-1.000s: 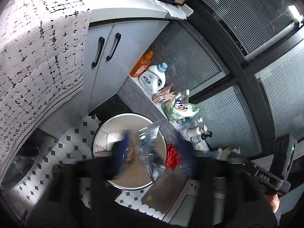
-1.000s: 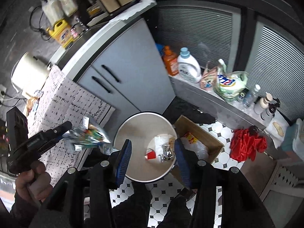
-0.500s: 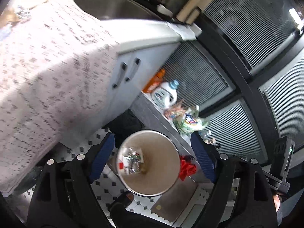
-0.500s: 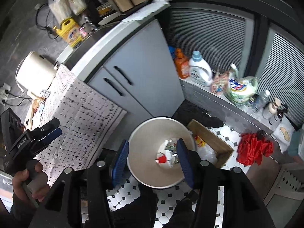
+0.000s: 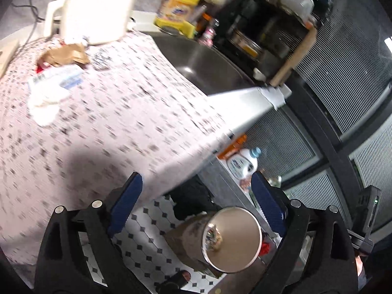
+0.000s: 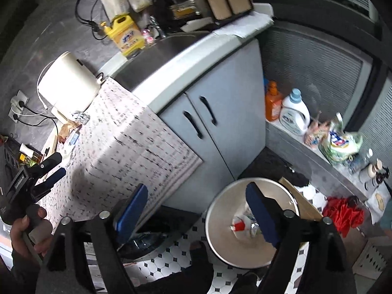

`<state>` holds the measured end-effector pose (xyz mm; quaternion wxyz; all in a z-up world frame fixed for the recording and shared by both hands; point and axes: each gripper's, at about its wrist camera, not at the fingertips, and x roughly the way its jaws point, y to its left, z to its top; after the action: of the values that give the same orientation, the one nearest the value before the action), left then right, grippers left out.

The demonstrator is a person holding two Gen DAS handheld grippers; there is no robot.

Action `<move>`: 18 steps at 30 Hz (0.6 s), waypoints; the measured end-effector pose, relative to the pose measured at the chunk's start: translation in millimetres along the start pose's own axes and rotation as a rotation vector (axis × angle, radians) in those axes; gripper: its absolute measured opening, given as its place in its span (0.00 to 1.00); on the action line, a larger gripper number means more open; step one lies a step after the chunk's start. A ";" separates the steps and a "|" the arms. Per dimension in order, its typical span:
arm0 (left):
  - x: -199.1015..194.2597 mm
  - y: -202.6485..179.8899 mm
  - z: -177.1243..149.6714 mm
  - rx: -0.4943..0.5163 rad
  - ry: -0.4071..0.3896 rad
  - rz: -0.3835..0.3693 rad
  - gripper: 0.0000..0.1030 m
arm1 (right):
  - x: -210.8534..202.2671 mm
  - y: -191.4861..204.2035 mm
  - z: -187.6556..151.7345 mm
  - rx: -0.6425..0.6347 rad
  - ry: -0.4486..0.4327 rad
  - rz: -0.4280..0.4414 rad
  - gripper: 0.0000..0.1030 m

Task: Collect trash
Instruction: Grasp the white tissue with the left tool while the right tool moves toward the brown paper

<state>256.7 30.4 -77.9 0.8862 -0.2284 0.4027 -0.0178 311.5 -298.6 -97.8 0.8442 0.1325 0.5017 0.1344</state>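
Nothing is held between the blue pads of the left gripper (image 5: 196,197); its jaws are spread wide and opening. The right gripper (image 6: 196,210) is likewise empty, its jaws opening. Below and just beyond both, discarded wrappers (image 6: 245,225) are seen inside the round metal bin (image 6: 220,210) on the tiled floor. Farther off, up left of the left gripper, crumpled paper trash (image 5: 49,98) lies on the patterned cloth (image 5: 122,122).

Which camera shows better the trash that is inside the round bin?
The right wrist view: the trash in the bin lies large, its red piece clear. The left wrist view shows it only small and blurred.
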 end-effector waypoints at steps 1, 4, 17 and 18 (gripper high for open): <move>-3.9 8.9 5.4 -0.005 -0.017 0.012 0.87 | 2.0 8.7 3.4 -0.006 -0.006 -0.001 0.82; -16.4 33.9 18.0 -0.023 -0.079 0.052 0.87 | 7.9 27.2 10.3 -0.016 -0.013 -0.005 0.83; -27.7 153.1 61.2 -0.159 -0.142 0.152 0.87 | 37.0 104.5 22.4 -0.055 -0.033 -0.057 0.92; -25.1 161.5 64.1 -0.166 -0.136 0.151 0.86 | 39.1 109.0 23.1 -0.058 -0.034 -0.061 0.92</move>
<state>261.4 205.4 -91.2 0.8884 -0.2705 0.3576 0.0980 339.6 -185.4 -79.8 0.8597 0.0949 0.4872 0.1207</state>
